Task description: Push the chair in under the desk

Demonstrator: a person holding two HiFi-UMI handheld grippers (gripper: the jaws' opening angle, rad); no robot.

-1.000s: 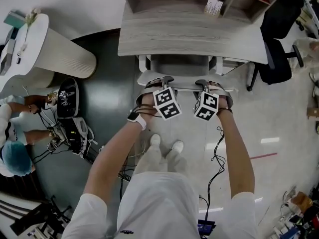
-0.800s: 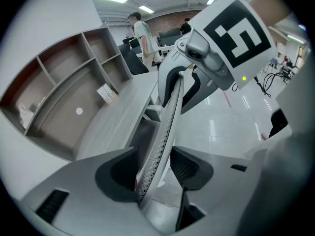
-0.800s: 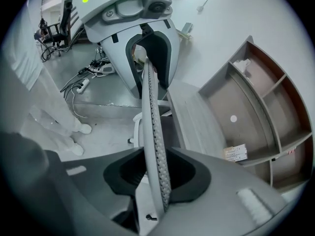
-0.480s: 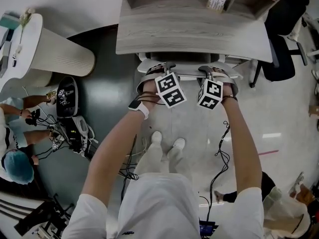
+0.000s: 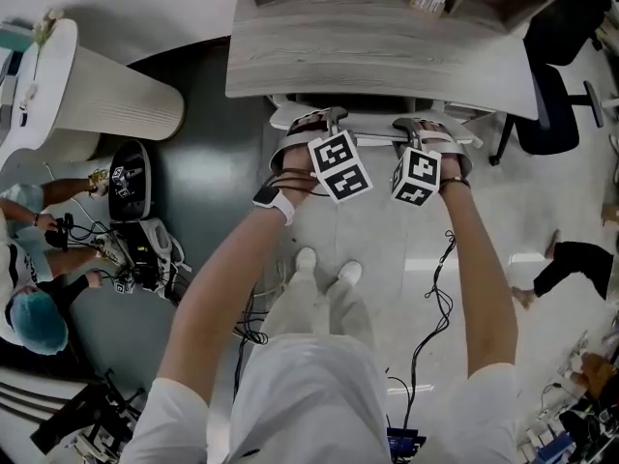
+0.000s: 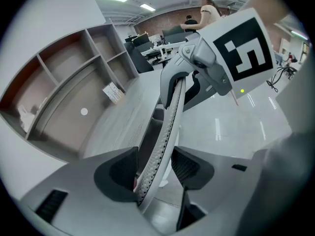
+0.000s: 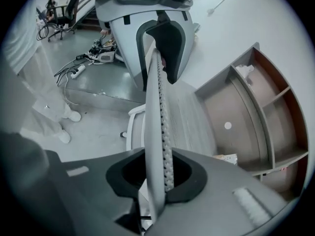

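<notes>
Most of the chair is under the table; my right hand-held gripper has just been clenching its back, my left hand-held gripper opening loose around it.

We see the chair standing upright, almost wholly tucked under the desk. Only the top rail of its backrest and some pale frame parts at either side show past the desk's near edge. The backrest is a thin, pale frame lined with perforated mesh. The desk has a broad top of light grey wood grain.
</notes>
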